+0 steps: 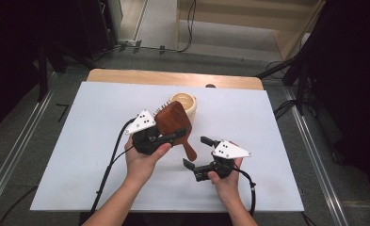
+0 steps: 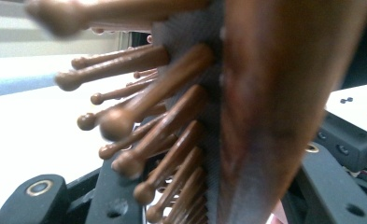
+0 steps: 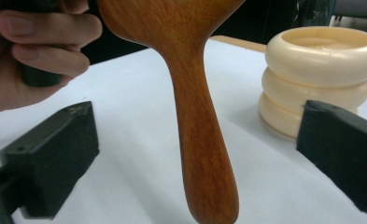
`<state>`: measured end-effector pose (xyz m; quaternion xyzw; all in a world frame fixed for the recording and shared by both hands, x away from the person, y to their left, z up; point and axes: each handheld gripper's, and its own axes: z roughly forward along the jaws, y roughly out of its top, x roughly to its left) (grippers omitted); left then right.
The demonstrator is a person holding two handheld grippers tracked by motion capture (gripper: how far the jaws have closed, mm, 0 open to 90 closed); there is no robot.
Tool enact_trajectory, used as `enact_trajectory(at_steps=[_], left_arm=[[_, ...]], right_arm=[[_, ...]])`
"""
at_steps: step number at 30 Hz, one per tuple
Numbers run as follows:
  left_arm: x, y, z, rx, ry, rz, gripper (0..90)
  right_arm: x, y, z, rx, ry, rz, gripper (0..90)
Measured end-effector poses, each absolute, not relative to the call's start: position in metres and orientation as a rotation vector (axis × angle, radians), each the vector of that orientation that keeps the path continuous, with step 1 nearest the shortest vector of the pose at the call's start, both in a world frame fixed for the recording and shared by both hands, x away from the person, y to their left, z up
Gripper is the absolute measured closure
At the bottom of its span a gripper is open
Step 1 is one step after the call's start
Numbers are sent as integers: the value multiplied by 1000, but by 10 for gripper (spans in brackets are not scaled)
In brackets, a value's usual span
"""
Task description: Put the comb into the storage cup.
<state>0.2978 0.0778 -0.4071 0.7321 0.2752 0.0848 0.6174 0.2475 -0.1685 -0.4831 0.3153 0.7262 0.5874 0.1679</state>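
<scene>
A brown wooden hairbrush [image 1: 171, 120] is held tilted above the white table cover, with my left gripper [image 1: 175, 135] shut on its paddle head. In the left gripper view the brush's dark back [image 2: 274, 93] and its ball-tipped wooden bristles [image 2: 162, 121] stand close between the black jaws. The handle [image 3: 200, 140] hangs down between the jaws of my right gripper [image 3: 200, 154], which is open, its pads well off the wood on both sides. From above, the right gripper [image 1: 197, 151] sits just right of the handle's tip.
A cream ribbed cup [image 1: 185, 102] stands upright just behind the brush, and in the right gripper view the cup [image 3: 321, 70] is at the right. The white cover [image 1: 102, 117] lies on a wooden table. Cables trail from both grippers toward the near edge.
</scene>
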Motion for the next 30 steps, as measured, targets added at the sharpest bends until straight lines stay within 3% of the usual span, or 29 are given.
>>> enact_trajectory(at_steps=[11, 30], left_arm=[[303, 83, -403, 1684, 642, 210, 570], [313, 89, -396, 1677, 668, 228, 572]], right_arm=[[243, -186, -490, 898, 2020, 1651, 0], [230, -254, -504, 996, 1956, 1572, 0]])
